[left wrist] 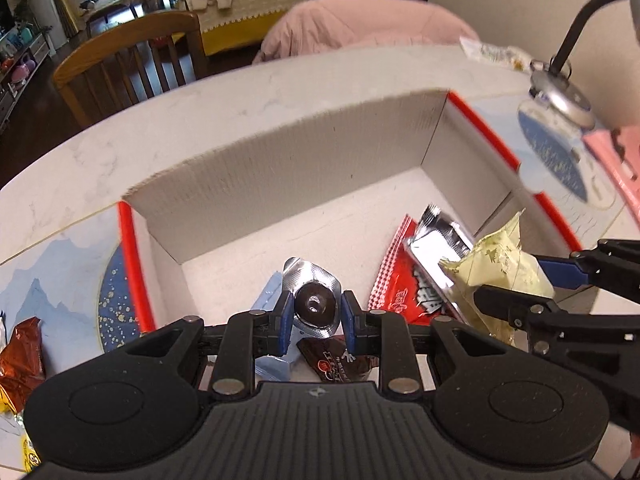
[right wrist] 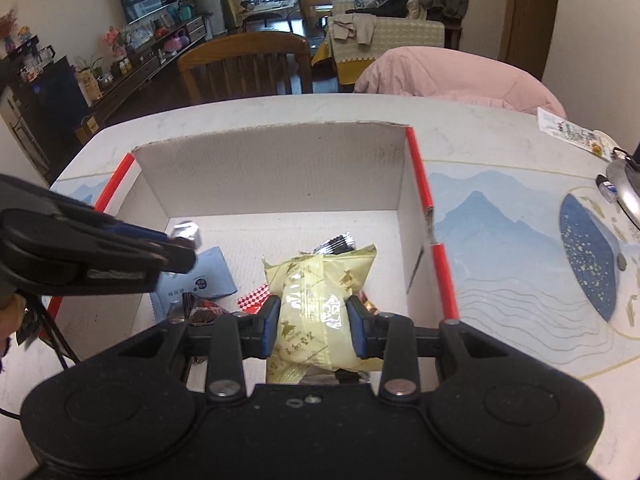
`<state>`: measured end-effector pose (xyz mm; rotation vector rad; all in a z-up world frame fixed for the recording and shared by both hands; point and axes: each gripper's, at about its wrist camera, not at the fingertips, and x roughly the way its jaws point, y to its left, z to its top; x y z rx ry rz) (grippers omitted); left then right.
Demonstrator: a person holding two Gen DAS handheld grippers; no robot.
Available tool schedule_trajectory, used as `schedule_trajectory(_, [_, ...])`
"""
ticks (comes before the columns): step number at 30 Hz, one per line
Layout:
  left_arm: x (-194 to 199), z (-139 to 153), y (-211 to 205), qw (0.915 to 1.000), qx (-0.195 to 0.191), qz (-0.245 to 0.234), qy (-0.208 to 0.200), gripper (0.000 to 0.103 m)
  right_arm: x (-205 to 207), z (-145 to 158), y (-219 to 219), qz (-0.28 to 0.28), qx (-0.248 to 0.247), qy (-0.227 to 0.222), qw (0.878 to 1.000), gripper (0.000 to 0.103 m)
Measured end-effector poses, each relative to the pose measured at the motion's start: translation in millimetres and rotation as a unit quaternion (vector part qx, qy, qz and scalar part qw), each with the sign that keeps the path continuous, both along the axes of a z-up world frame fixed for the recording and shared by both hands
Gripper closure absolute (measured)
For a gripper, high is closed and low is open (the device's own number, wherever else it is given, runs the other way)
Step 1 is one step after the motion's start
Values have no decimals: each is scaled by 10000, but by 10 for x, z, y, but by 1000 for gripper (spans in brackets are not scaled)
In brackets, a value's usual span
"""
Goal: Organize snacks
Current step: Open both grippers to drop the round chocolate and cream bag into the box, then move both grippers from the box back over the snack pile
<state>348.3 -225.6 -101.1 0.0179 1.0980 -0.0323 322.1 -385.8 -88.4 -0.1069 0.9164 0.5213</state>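
Though gripped, pale-yellow snack packet [right wrist: 316, 312] uncrushed

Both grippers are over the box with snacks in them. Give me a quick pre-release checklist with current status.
1. Left gripper shut on the silver-wrapped chocolate: ok.
2. Right gripper shut on the yellow packet: ok.
3. Both snacks inside the walls of the cardboard box: ok.
4. Grippers apart from each other: ok.
5. Bare box floor beneath each snack: not ok, the blue sachet and red wrapper lie below.
6. Drop height: cannot tell.
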Motion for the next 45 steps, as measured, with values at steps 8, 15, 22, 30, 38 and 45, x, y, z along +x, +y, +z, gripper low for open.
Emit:
schedule_trajectory(8, [88,-173,-94,9985,106,-172,501,78,48,-87,17,94,-118,115,9998,68])
schedule_trajectory(15, [88,-170,-71,9985,32,-133,532,78,61,-80,36,49,-127,149,9998,68])
schedule_trajectory(22, [12,-118,-30,9988,-159,-76,463,77,40,-43,57,42,-149,138,9998,67])
schedule_trajectory(30, [-174,87,10,9988,-435,-105,185,75,-63,93,53,0,-55,15,10000,67])
schedule_trajectory(38, [-417,338,154,9973,-711,-84,-159,72,-213,302,48,-65,34,-146,9999,66])
schedule_trajectory(45, [-690,565,366,9945,-932,-67,-471,72,-402,511,136,-35,156,-318,9994,66])
